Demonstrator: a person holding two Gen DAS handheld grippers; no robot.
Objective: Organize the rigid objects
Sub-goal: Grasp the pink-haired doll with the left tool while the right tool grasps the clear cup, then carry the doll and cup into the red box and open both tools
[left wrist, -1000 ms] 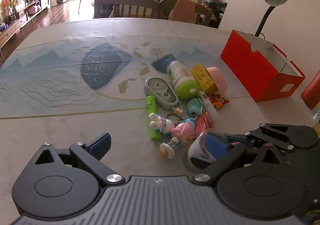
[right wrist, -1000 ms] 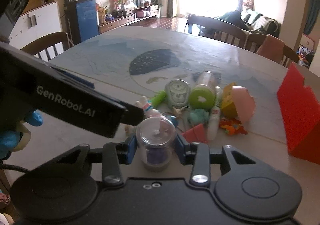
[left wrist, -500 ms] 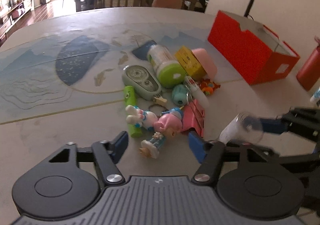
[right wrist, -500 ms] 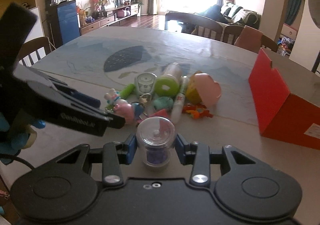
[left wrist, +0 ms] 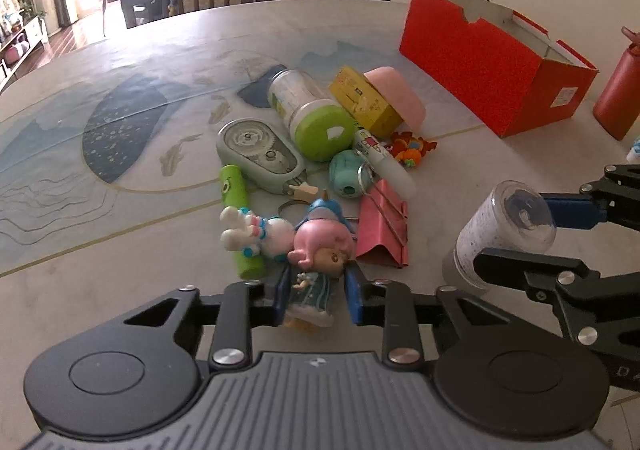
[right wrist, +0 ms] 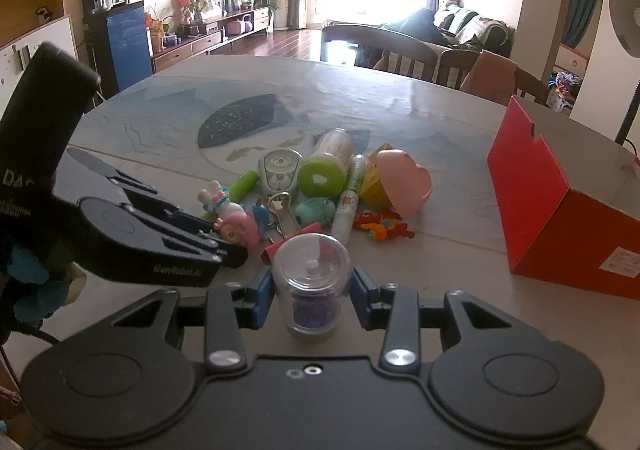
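My right gripper [right wrist: 311,290] is shut on a small clear jar [right wrist: 311,282] with purple contents; the jar also shows in the left wrist view [left wrist: 500,230], to the right of the pile. My left gripper [left wrist: 316,296] is closed around the pink-haired doll figurine [left wrist: 316,270] at the near edge of the pile. The pile holds a white rabbit toy [left wrist: 256,234], a green tube [left wrist: 238,214], a grey tape dispenser [left wrist: 260,156], a green-lidded bottle [left wrist: 308,112], a yellow box [left wrist: 362,102] and a red clip [left wrist: 382,230].
An open red box [left wrist: 488,62] stands at the right on the table [left wrist: 120,178]; it also shows in the right wrist view [right wrist: 560,210]. A red bottle [left wrist: 616,98] stands beyond it. Chairs line the table's far edge.
My left gripper has moved forward onto the doll and its fingers have closed around it. My right gripper has carried the jar off to the right of the pile.
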